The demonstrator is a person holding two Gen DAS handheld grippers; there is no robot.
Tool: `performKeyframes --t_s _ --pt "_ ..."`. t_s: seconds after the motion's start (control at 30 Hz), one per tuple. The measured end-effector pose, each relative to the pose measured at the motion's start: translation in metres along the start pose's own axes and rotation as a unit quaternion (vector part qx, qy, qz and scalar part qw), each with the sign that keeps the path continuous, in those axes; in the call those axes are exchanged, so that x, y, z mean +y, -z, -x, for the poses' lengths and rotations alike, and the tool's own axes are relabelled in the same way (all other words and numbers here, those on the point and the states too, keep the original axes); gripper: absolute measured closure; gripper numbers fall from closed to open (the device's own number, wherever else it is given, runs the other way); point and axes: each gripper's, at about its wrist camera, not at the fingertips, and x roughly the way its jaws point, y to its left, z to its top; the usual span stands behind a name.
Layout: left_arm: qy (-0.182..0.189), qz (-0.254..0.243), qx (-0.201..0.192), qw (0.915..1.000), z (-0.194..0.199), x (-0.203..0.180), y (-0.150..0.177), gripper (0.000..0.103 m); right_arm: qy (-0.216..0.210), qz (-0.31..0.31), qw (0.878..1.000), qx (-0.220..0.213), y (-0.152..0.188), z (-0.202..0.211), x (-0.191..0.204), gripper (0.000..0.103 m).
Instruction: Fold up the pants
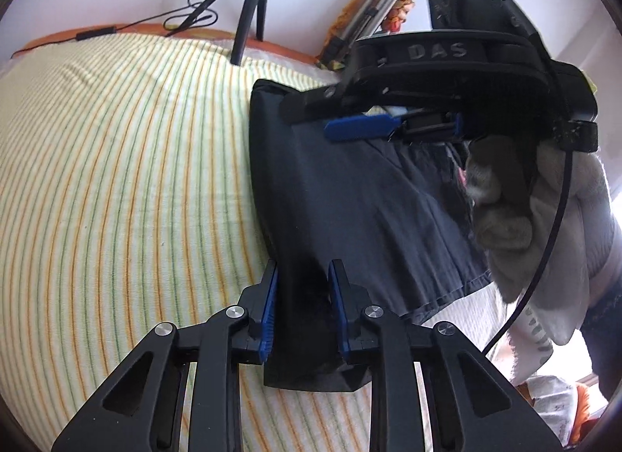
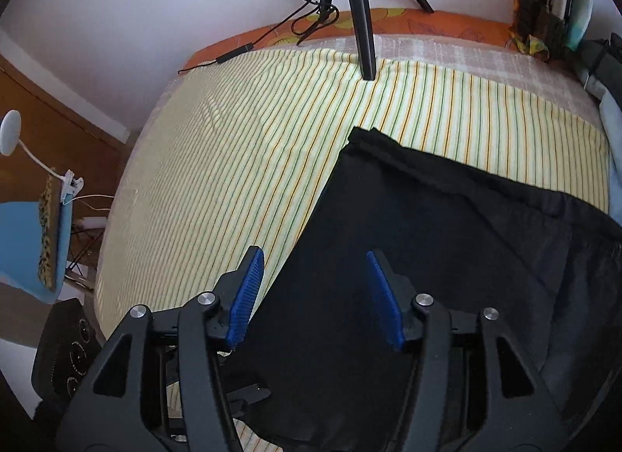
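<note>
In the left wrist view, the left tool [image 1: 303, 277] is clamped on a bunched fold of the dark pants [image 1: 350, 195], its two blue pads [image 1: 269, 308] pressing the cloth from either side at the near end of the garment. The pants lie on the bed's striped sheet [image 1: 116, 179], with their long axis running from the tool away toward the far edge, where a squared-off end sits near the black tripod [image 1: 248, 12]. A hemmed edge shows at lower right, angled toward the gloved hand [image 1: 544, 218] that holds the right tool [image 1: 361, 117]; that tool reaches in from the right over the far part of the pants, one blue pad [image 1: 357, 128] lying flat above the cloth, and from here I cannot tell how wide it stands. In the right wrist view, the right tool [image 2: 311, 288] has its blue pads [image 2: 247, 296] spread well apart with no cloth between them, hovering above the pants [image 2: 427, 257]. The garment fills the lower right, its left edge running diagonally from near the tool up to a corner, and its far edge slanting down to the right across the striped sheet [image 2: 233, 160]. A tripod leg [image 2: 361, 24] stands on the bed beyond it, with a thin cable [image 2: 311, 20] trailing beside it, and a blue chair [image 2: 27, 242] stands off the bed at left.
</note>
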Motion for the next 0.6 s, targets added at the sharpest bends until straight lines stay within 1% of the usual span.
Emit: performKeyframes --t_s 0.07,0.1,0.13,0.23,0.4,0.47,0.53,0.57,0.6 --pt "0.007 0.0 -0.008 0.9999 0.002 -0.003 0.0 0.082 -0.009 -0.022 1.0 0.013 0.002 -0.007 -0.002 0.046" --pt "0.003 -0.003 -0.036 0.9994 0.002 -0.004 -0.001 0.082 -0.012 -0.033 0.999 0.018 0.002 -0.01 -0.003 0.046" --pt "0.01 -0.004 -0.041 0.9991 0.003 -0.006 -0.001 0.082 -0.012 -0.039 0.999 0.022 0.002 -0.014 -0.004 0.046" --pt "0.02 -0.013 -0.05 0.9985 0.005 -0.012 -0.001 0.082 0.006 -0.042 0.999 0.031 0.003 -0.022 -0.001 0.046" --pt "0.025 -0.034 -0.048 0.9979 0.0 -0.025 0.0 0.082 0.037 -0.028 0.998 0.049 0.008 -0.033 0.008 0.046" --pt "0.023 -0.046 -0.045 0.9977 -0.003 -0.03 0.001 0.082 0.054 -0.015 0.997 0.052 0.01 -0.037 0.013 0.049" --pt "0.022 -0.052 -0.044 0.9975 -0.004 -0.032 0.002 0.082 0.072 -0.004 0.996 0.05 0.013 -0.041 0.015 0.063" --pt "0.022 -0.053 -0.042 0.9974 -0.005 -0.033 0.002 0.082 0.074 -0.004 0.996 0.048 0.014 -0.041 0.013 0.066" --pt "0.022 -0.055 -0.042 0.9974 -0.004 -0.033 0.003 0.082 0.069 -0.008 0.997 0.045 0.015 -0.041 0.01 0.072"
